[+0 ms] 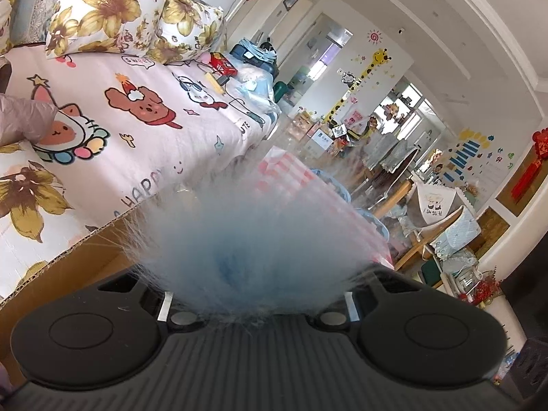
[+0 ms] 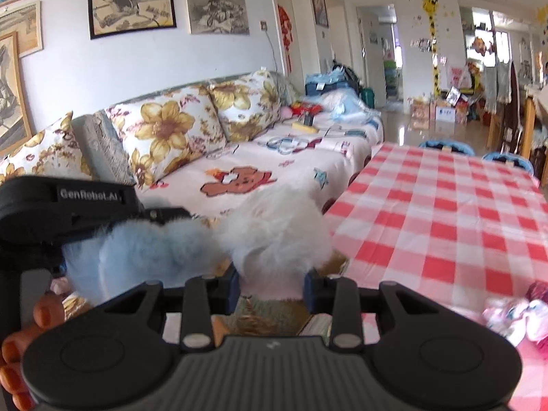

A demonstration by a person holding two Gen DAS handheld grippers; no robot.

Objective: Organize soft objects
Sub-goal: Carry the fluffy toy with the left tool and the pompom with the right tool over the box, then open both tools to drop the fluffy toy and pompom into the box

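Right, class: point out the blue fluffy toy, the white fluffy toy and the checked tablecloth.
blue fluffy toy [image 1: 239, 239], left wrist view, middle of its fur.
white fluffy toy [image 2: 274, 229], right wrist view, middle of its fur.
checked tablecloth [image 2: 445, 212], right wrist view, bare centre.

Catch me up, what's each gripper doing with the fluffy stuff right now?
The left gripper is clamped on a blue fluffy toy, held up near the cardboard box beside the sofa. The right gripper is shut on a white fluffy toy, held next to the blue one. More soft things lie on the checked tablecloth.
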